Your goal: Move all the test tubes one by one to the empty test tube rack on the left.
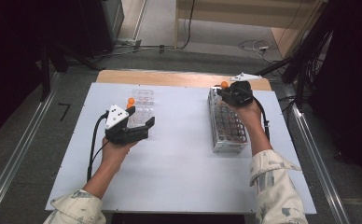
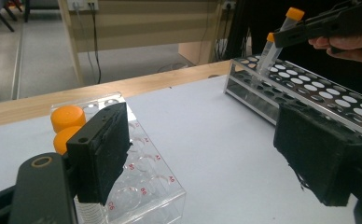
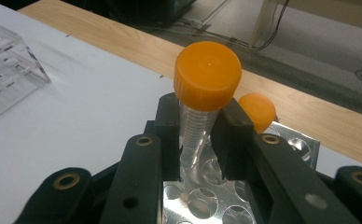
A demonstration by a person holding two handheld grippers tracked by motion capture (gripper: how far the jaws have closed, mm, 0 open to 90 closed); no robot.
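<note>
Black jaws of the right gripper (image 3: 200,135) clench the clear body of an orange-capped tube (image 3: 202,100) just below its cap, the tube's tip slanting down toward the holes of the metal rack (image 3: 202,200) directly beneath. A second orange cap (image 3: 258,111) stands in the rack just beyond the jaws, at its far corner. The step in hand looks like seating this tube in a far-end hole of the rack; the next move would call for righting the tube over one hole, lowering it straight, and only then letting go. Across the white table (image 1: 179,158), the left gripper (image 1: 139,122) hangs with its jaws spread wide and nothing between them. Just beside its left jaw, two more orange-capped tubes (image 2: 67,126) stand in a clear plastic rack (image 2: 146,177), probably the next to be fetched. The far rack (image 2: 309,88) lies well apart from this idle tool.
</note>
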